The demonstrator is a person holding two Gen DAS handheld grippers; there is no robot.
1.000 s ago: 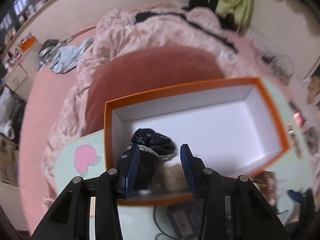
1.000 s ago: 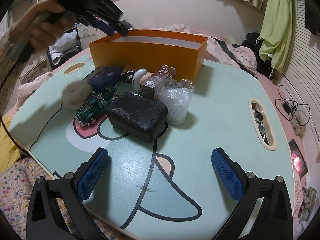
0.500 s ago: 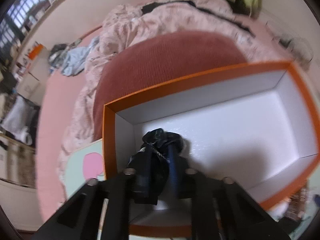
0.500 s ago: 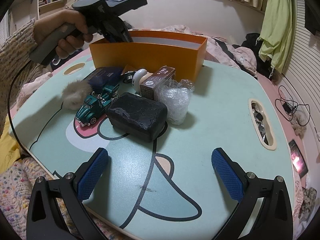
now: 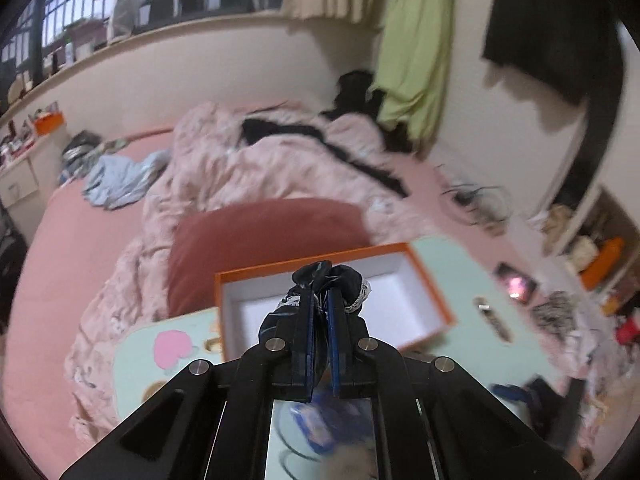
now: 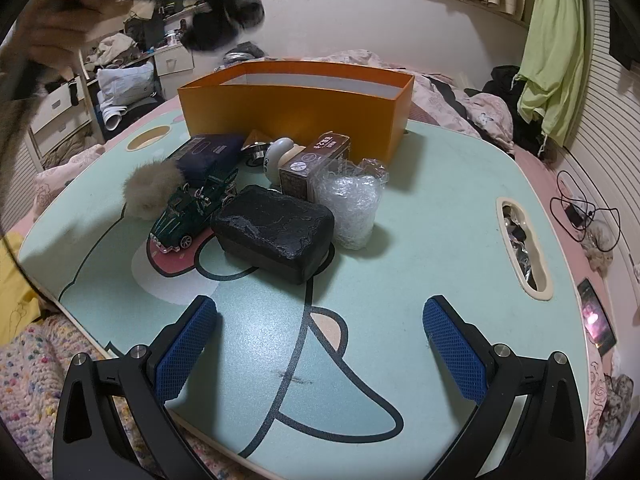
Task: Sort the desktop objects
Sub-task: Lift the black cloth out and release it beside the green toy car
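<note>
The left hand-held gripper [image 5: 319,320] has closed all the way on a black cloth bundle with lace trim [image 5: 332,280] and lifted it. A second ago its pads stood apart around that bundle down inside the orange box [image 5: 436,300]; now the bundle hangs pinched between the pads, up in the air above the box, whose white floor looks bare in the left wrist view. From the right wrist view the same bundle [image 6: 224,24] shows as a dark blur high over the far left corner of the desk [image 6: 440,208], carried by the person's hand [image 6: 56,16].

For the sorting, that reads as a step backwards or a correction: something that lay in the box has come out again, so the box holds nothing I can see, and the bundle needs a new place.

The right hand-held gripper [image 6: 320,344] has not stirred. It sits wide open and empty over the near edge of the desk.

The rest is untouched near the middle of the desk, in front of the box: a black case [image 6: 276,232], a green toy car [image 6: 192,212], a fur ball [image 6: 152,188], a brown carton [image 6: 316,156], a wad of clear plastic wrap [image 6: 352,204] and a dark blue pouch [image 6: 208,152].
</note>
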